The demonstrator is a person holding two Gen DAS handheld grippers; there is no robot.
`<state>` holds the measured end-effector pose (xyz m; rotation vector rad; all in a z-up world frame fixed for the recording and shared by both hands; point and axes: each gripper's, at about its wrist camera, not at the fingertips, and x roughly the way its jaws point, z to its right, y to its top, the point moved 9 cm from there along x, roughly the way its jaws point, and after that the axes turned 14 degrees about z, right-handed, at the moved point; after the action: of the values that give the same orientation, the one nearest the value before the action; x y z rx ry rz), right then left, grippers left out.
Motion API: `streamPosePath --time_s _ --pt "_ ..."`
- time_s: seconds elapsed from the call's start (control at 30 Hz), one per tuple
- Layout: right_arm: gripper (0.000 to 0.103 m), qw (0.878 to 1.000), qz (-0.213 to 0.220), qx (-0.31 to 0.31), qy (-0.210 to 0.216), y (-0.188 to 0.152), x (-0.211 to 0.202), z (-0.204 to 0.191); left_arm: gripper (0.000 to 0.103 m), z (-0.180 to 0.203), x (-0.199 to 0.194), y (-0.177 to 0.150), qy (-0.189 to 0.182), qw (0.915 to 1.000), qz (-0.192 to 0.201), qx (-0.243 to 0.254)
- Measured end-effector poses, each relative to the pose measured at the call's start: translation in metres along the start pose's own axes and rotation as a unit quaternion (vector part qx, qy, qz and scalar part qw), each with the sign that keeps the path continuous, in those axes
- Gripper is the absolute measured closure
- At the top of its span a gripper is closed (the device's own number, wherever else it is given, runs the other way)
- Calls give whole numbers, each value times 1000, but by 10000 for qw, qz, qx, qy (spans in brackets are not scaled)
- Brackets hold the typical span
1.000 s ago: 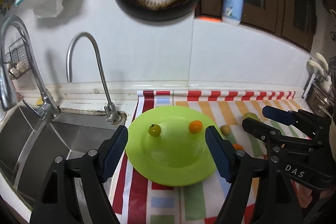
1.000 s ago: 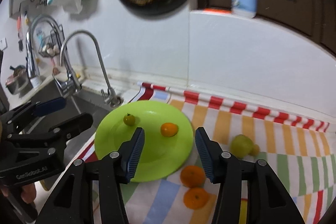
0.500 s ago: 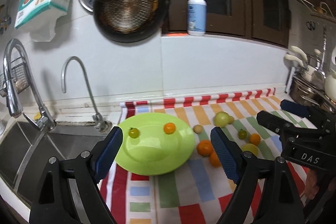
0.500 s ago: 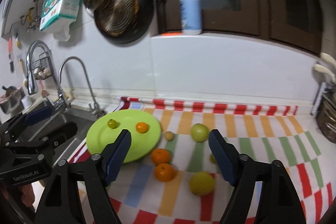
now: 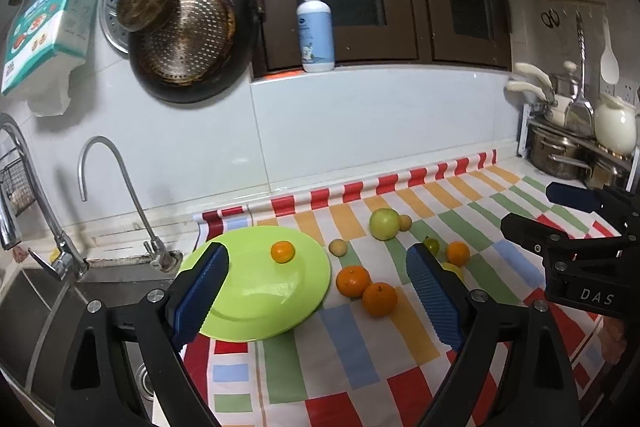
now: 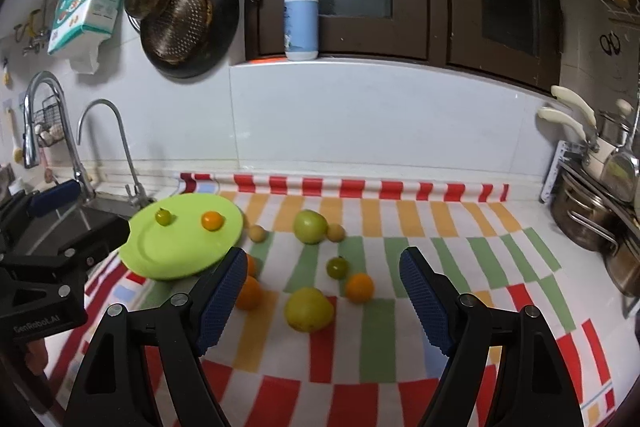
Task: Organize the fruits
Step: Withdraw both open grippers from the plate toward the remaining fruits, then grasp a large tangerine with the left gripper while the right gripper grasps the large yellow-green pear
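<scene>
1. Left wrist view: the left gripper (image 5: 316, 291) hangs above the counter and its blue pads (image 5: 430, 293) stand far apart. The jaws are opening, and nothing is pinched between them.
2. Under this gripper lies a lime-green plate (image 5: 256, 311), at the left edge of the striped tablecloth (image 5: 360, 363), just beside the sink (image 5: 44, 311). One small orange fruit (image 5: 283, 251) sits on the far part of the plate.
3. Just off the right rim of the plate two tangerines (image 5: 353, 280) touch each other on the cloth. Behind them lies a small yellowish fruit (image 5: 338, 247).
4. Nearer the back edge of the cloth a large pale green fruit (image 5: 384, 224) stands, with a small tan fruit (image 5: 405, 223) touching its right side.
5. The right gripper (image 5: 560, 223) shows at the right edge of this view, above the cloth.
6. Right wrist view: the right gripper (image 6: 322, 291) also has its fingers spread wide, and it holds nothing.
7. Between its fingers, on the cloth, a big yellow-green fruit (image 6: 308, 309) lies nearest. A small orange one (image 6: 359, 287) and a small green tomato (image 6: 337, 267) lie just behind it.
8. The plate (image 6: 180, 251) is at the left side of the cloth. It carries a second green tomato (image 6: 163, 216) and the orange fruit (image 6: 211, 220), which are apart from each other.
9. The left gripper (image 6: 76, 211) shows at the left edge, over the sink side.
</scene>
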<state>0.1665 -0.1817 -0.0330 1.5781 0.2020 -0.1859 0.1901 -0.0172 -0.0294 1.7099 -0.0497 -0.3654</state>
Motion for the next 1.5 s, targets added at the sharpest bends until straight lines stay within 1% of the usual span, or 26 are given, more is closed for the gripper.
streamPosePath --time_s 0.23,0.33,0.5,0.63,0.73,0.83,0.87,1.0,1.1,1.17,1.27,1.33,1.47,1.5 --pt "24 9997 -226 3 127 -22 9 3 12 15 18 -31 -378 9988 -308 38" --pt "24 9992 -334 -98 186 -34 16 0 14 19 27 -45 -501 9978 -422 38" --pt "24 9975 -601 -241 275 -57 34 -1 24 24 45 -69 -675 9950 -741 36" --pt "24 9955 -828 -283 374 -73 48 -3 32 31 58 -85 -908 9914 -940 87" --pt "24 9931 -1009 -344 484 -86 60 -6 38 36 66 -94 -1066 9885 -1063 138" --pt "25 9908 -1172 -365 575 -96 69 -8 47 40 75 -101 -1173 9861 -1172 129" --pt "25 9901 -1215 -384 592 -98 72 -9 52 42 78 -104 -1243 9846 -1225 126" --pt "25 9875 -1339 -488 669 -108 82 -13 58 45 87 -112 -1437 9794 -1421 56" --pt "30 9858 -1421 -537 720 -113 90 -15 58 46 94 -116 -1532 9759 -1551 -53" --pt "31 9847 -1476 -545 751 -116 95 -17 58 46 98 -118 -1619 9735 -1609 -155" --pt "36 9830 -1554 -527 824 -121 101 -19 58 49 102 -119 -1684 9712 -1676 -159" --pt "39 9823 -1582 -538 842 -122 105 -20 58 50 105 -119 -1689 9711 -1681 -104" --pt "51 9802 -1667 -414 982 -124 108 -21 58 54 110 -118 -1708 9697 -1740 -135" --pt "51 9801 -1683 -394 977 -124 108 -20 58 55 111 -118 -1718 9693 -1755 -149"
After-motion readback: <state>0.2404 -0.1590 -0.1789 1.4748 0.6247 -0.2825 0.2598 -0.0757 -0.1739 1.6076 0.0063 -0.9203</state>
